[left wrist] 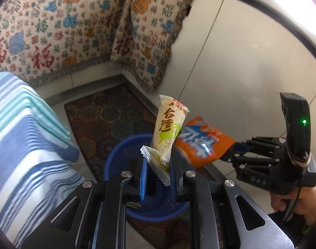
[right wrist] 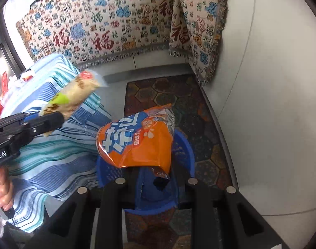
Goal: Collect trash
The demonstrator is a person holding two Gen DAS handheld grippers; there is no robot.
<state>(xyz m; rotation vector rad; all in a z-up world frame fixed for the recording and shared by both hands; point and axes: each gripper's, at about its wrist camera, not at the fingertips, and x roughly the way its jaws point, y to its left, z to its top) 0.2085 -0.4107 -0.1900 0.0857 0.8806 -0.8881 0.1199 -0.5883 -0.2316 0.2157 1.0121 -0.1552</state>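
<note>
Nearest in our left wrist view, the left gripper (left wrist: 158,176) has its jaws pressed onto the crumpled lower end of a long cream-and-green plastic snack wrapper (left wrist: 168,128), which stands up from the blue pads, printed with brown characters and a red round logo at the top. A zigzag-cut flap of the same wrapper sticks out just below the pinch.

In our right wrist view the right gripper (right wrist: 158,178) pinches the dark torn corner of a crinkled orange foil snack bag (right wrist: 137,143) with big white-and-blue lettering; the jaws are narrow, closed on that corner. The bag fans out above the fingers. From the left view we see the same bag hanging sideways off the right gripper's tips, nearly touching the cream wrapper. A hand (left wrist: 290,199) grips the black handle, green light lit on the unit above.

Directly below both pieces of trash sits a round blue plastic waste basket (left wrist: 116,161) with perforated walls, standing on a dark hexagon-patterned floor mat (left wrist: 108,116). Both wrappers are above the basket, not inside.

Left of the basket, a blue-and-white striped cloth (left wrist: 27,137) covers a piece of furniture. Farther back, a cream woven blanket with red and blue characters (right wrist: 100,20) hangs across the wall and corner, above grey floor tiles (left wrist: 230,78).
</note>
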